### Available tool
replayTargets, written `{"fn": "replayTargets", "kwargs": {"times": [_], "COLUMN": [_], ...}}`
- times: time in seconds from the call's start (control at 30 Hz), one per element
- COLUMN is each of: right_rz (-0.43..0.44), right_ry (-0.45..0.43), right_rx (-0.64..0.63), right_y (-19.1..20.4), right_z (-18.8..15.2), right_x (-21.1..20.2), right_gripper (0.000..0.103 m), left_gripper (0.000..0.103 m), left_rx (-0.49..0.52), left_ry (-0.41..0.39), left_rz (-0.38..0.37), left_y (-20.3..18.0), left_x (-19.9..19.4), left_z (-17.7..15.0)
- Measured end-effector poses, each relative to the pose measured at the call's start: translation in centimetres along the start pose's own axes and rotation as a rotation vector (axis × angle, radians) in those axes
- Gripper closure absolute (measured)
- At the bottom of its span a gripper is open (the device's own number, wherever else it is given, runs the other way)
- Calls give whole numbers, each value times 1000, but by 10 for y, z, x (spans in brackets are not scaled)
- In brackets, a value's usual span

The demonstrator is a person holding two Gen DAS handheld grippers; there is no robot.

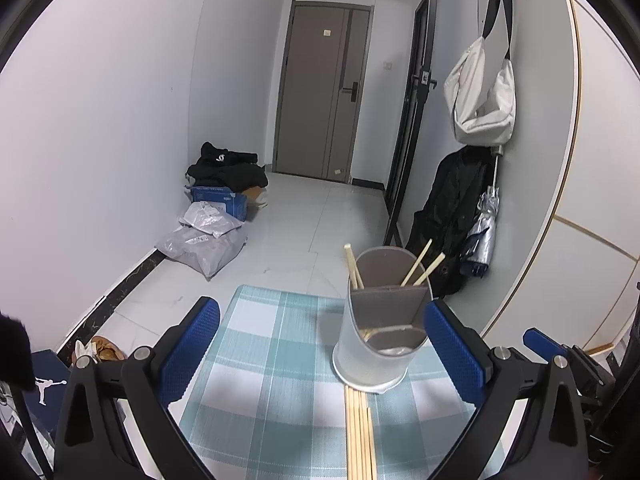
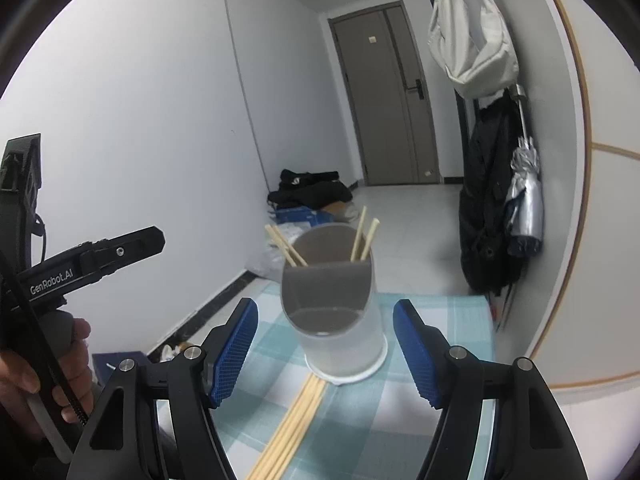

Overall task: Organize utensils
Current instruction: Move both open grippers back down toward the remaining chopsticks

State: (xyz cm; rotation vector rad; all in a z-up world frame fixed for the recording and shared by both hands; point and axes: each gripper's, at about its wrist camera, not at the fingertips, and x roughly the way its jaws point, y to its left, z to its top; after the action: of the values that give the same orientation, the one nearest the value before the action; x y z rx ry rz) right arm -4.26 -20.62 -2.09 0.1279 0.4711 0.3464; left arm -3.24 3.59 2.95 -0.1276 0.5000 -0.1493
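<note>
**Right wrist view: loose chopsticks lie lengthwise, straight ahead of both open grippers**

Right wrist view puts your right gripper [image 2: 326,348] nearest, its blue pads spread with nothing between them. Just below and ahead of it, the loose chopsticks [image 2: 294,420] lie flat on the checked cloth [image 2: 440,320], bundled side by side. Their long axis runs away from you, far ends touching or tucked under the base of the holder [image 2: 340,320]. From the left wrist view, your left gripper [image 1: 322,352] is also open wide and empty; there the same bundle sits toward its right pad rather than centred. Your left hand [image 2: 44,372] shows at the edge of the right view, wrapped around its handle.

Either gripper looks close enough, though the right one seems better lined up. Because the sticks point along the fingers, closing across the bundle should catch them.

Farther on, the holder stands upright with four chopsticks already leaning in its back compartment; the front compartment looks empty of sticks.
</note>
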Motion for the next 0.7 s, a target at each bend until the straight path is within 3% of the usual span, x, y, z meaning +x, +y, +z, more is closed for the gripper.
{"fn": "replayTargets", "kwargs": {"times": [0.37, 0.7], "right_rz": [-29, -47], "right_ry": [73, 248], "right_rx": [10, 74], "right_y": [-6, -15], "right_z": [-22, -47], "right_x": [13, 49], "right_gripper": [22, 21], "left_gripper": [2, 2], "left_rx": [-21, -48], "left_ry": [31, 127], "left_rz": [12, 20], "left_y": [7, 25], "left_x": [22, 54], "left_z": [-24, -43]}}
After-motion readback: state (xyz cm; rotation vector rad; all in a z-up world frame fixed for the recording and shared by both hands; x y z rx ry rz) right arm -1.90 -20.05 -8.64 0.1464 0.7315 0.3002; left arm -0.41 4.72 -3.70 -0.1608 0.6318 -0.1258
